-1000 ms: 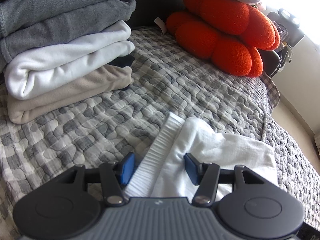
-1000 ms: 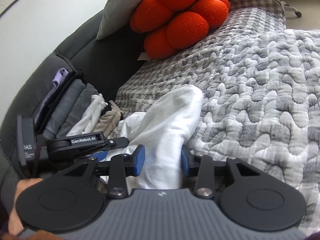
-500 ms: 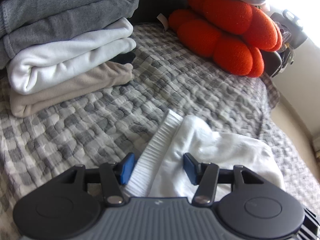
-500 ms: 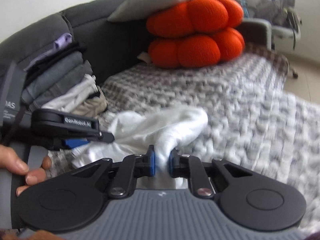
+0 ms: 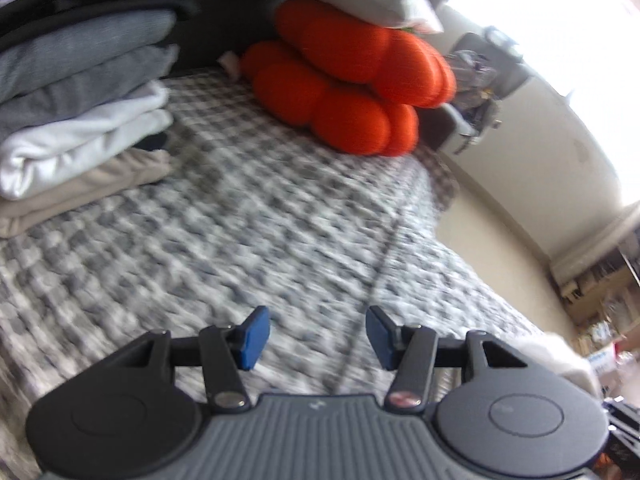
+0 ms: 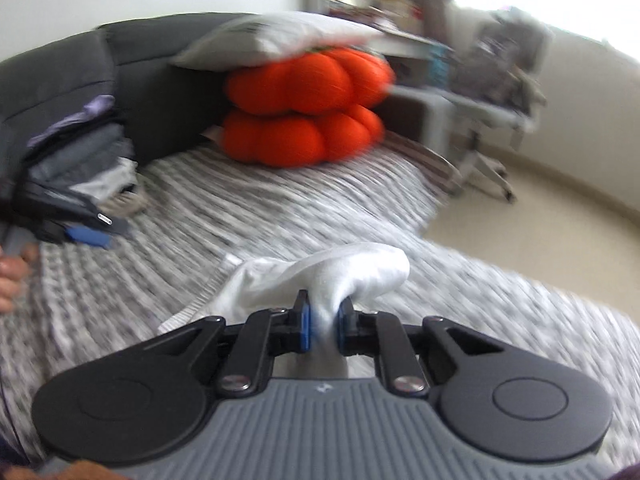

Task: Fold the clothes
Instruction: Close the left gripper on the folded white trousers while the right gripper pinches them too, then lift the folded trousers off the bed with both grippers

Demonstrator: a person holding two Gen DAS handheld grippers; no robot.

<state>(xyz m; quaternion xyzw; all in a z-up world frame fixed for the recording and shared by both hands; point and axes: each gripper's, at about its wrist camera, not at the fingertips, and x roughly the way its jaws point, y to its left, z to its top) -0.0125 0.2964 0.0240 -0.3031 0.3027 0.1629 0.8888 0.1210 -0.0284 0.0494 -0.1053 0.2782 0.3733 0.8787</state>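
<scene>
Both grippers: left gripper (image 5: 312,332), right gripper (image 6: 322,322); dark ribbed grey bodies, round black discs, blue pads, silver pivot screws.

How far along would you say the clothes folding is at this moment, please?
Done: a stack of folded clothes sits at the back of the quilted bed. In hand: the right gripper is shut on a bunched white garment; the left gripper is open and holds nothing. Left: that garment is not yet folded or stacked.
</scene>
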